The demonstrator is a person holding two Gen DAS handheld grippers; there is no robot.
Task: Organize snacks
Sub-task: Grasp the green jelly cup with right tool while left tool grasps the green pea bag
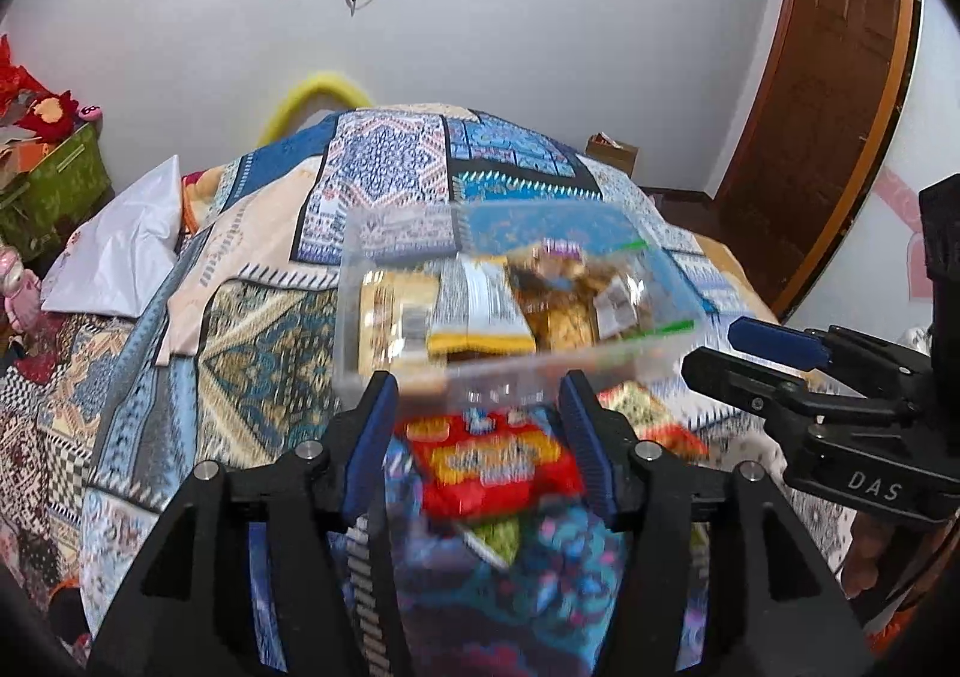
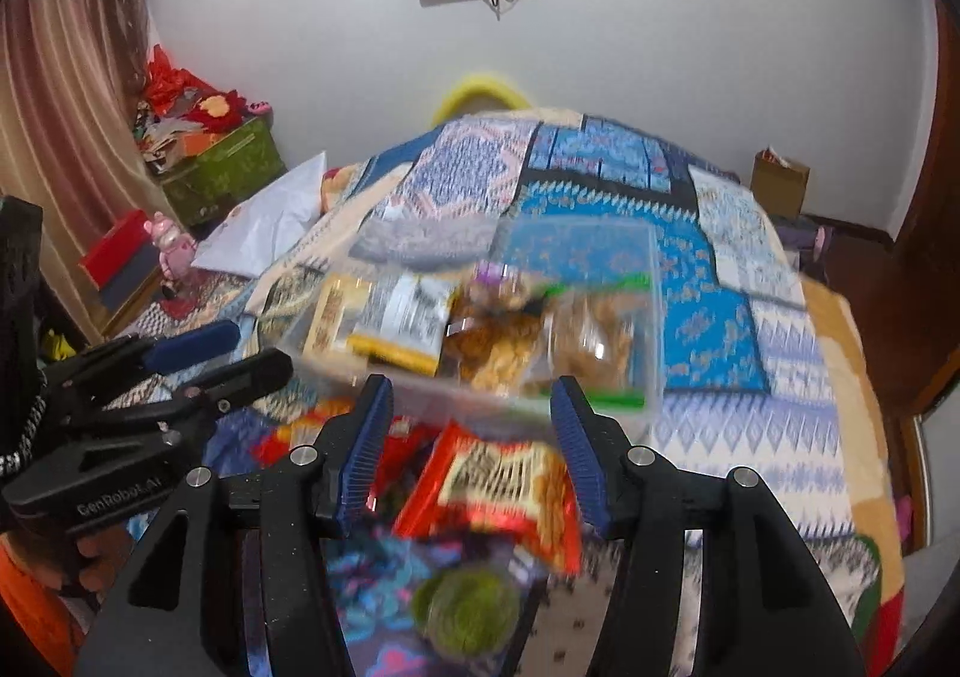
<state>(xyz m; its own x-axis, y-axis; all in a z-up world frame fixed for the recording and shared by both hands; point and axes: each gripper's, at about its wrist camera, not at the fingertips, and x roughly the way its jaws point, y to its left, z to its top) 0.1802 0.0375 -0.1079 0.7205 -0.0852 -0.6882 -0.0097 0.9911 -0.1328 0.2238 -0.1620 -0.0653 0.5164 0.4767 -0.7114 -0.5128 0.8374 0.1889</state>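
Note:
A clear plastic box (image 1: 360,281) sits on the patterned bedspread and holds several snack packs; it also shows in the right wrist view (image 2: 651,281). A red snack pack (image 1: 498,467) lies in front of the box, just beyond my left gripper (image 1: 480,395), which is open and empty. My right gripper (image 2: 471,401) is open and empty above a red and tan snack pack (image 2: 504,479). A green round item (image 2: 468,605) lies nearer. Each gripper shows in the other's view, the right (image 1: 750,353) and the left (image 2: 240,353). Both views are blurred.
The bed (image 1: 270,329) fills both views. A white pillow (image 1: 120,257) and a green box (image 1: 54,185) of toys lie at the left. A wooden door (image 1: 828,107) stands at the right. A cardboard box (image 2: 780,185) sits by the far wall.

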